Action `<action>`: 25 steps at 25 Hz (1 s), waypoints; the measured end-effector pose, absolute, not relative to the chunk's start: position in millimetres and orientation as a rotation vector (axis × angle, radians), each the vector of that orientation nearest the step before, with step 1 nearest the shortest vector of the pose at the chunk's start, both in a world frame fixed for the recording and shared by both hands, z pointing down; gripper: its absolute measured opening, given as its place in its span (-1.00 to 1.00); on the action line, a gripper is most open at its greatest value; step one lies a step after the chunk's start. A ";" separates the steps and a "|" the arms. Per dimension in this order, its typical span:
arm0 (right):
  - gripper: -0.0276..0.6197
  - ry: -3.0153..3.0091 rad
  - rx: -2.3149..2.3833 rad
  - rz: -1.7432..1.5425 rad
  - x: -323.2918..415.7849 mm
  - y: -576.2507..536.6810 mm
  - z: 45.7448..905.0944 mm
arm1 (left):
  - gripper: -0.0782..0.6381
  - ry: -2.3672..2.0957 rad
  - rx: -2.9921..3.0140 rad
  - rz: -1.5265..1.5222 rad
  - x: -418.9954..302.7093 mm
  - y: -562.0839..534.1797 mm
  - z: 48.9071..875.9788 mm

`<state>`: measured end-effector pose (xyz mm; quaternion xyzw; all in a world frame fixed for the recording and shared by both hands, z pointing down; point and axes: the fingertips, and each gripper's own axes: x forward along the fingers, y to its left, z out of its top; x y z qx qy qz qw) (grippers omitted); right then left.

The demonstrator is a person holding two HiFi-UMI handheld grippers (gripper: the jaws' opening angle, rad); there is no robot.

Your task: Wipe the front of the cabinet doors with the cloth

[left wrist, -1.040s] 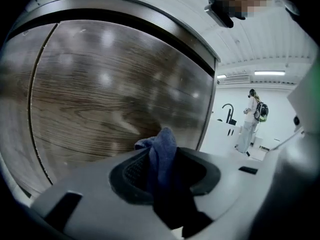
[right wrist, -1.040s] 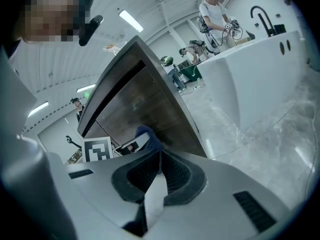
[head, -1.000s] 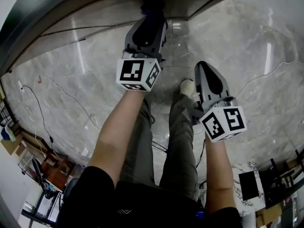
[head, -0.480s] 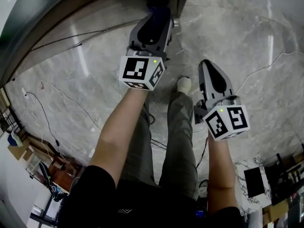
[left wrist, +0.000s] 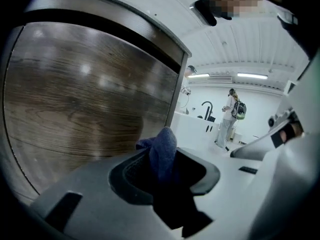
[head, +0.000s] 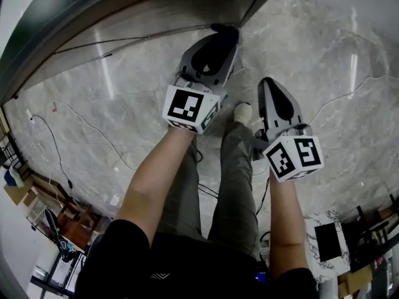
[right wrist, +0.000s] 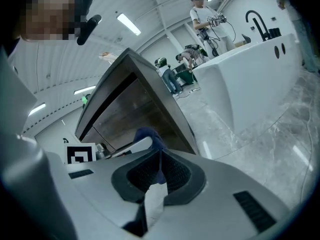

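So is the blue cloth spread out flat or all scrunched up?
Scrunched up. The dark blue fabric cloth pokes out as a crumpled wad pinched in the left tongs, not flat.

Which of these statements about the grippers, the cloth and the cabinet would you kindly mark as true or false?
1. The left gripper is shut on a blue cloth. True.
2. The right gripper holds a second cloth. False: its jaws are together with nothing between them.
3. The cabinet door facing the left gripper has a wood-grain front. True.
4. The floor is carpeted. False: it is glossy, marble-patterned stone.
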<state>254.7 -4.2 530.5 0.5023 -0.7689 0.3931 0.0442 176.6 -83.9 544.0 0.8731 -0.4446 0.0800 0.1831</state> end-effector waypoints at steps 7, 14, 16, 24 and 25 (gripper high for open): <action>-0.80 -2.365 1.463 1.186 208.8 -3.0 522.7 | -0.41 -1.290 2.409 0.220 125.4 -55.5 531.7; -0.80 -2.408 1.392 1.134 147.9 1.3 492.2 | -0.41 -1.352 2.310 0.185 62.5 -21.1 505.1; -0.80 -2.422 1.374 1.097 129.5 4.9 480.6 | -0.41 -1.359 2.295 0.176 46.6 -11.4 495.3; -0.80 -2.462 1.266 1.078 58.7 31.4 430.5 | -0.41 -1.423 2.270 0.209 -20.1 24.6 439.6; -0.80 -2.466 1.261 1.074 52.0 34.0 423.1 | -0.41 -1.419 2.272 0.209 -26.2 29.3 430.4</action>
